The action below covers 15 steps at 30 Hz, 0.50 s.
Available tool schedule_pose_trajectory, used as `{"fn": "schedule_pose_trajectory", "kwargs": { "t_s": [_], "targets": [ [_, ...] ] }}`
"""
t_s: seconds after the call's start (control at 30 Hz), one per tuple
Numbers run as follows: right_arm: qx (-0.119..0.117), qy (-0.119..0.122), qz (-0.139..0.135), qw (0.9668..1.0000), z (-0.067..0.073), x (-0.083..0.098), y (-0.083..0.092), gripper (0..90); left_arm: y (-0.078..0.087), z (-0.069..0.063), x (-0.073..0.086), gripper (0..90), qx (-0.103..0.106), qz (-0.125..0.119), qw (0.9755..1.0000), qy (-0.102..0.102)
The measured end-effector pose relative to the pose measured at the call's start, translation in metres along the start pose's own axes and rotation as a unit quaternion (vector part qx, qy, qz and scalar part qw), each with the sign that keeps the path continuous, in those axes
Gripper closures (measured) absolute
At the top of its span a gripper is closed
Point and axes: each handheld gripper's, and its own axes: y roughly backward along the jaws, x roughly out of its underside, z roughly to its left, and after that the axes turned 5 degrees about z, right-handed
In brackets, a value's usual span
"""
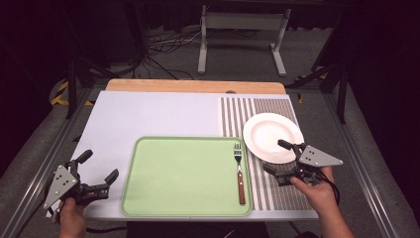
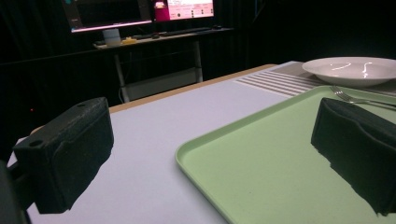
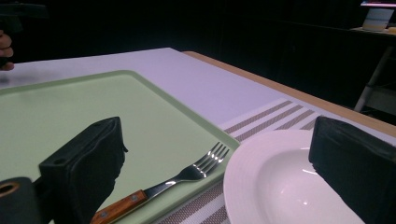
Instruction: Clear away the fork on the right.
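A white plate rests on a striped placemat at the right. A wooden-handled fork lies along the right side of the green tray. My right gripper is open at the plate's near-left rim, one jaw over the plate and the other beside it. In the right gripper view the gripper has the plate's rim and the fork between its jaws, touching neither. My left gripper is open and empty just left of the tray. Its view has the gripper straddling the tray's corner.
The white table board has a wooden strip along its far edge. A metal stand and cables lie on the floor beyond. Desks with monitors stand in the dark background.
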Motion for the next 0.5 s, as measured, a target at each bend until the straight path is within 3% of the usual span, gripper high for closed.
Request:
{"fn": "schedule_pose_trajectory", "kwargs": {
  "t_s": [0.23,0.5],
  "targets": [
    [0.018,-0.023,-0.026,0.9992,-0.005,0.023,0.009,3.5,0.0,-0.001,0.0,0.0,0.002,0.0,1.0,0.0],
    [0.031,-0.04,-0.031,0.9982,-0.008,0.039,0.015,3.5,0.0,0.0,0.0,0.0,0.003,-0.003,1.0,0.0]
  ]
}}
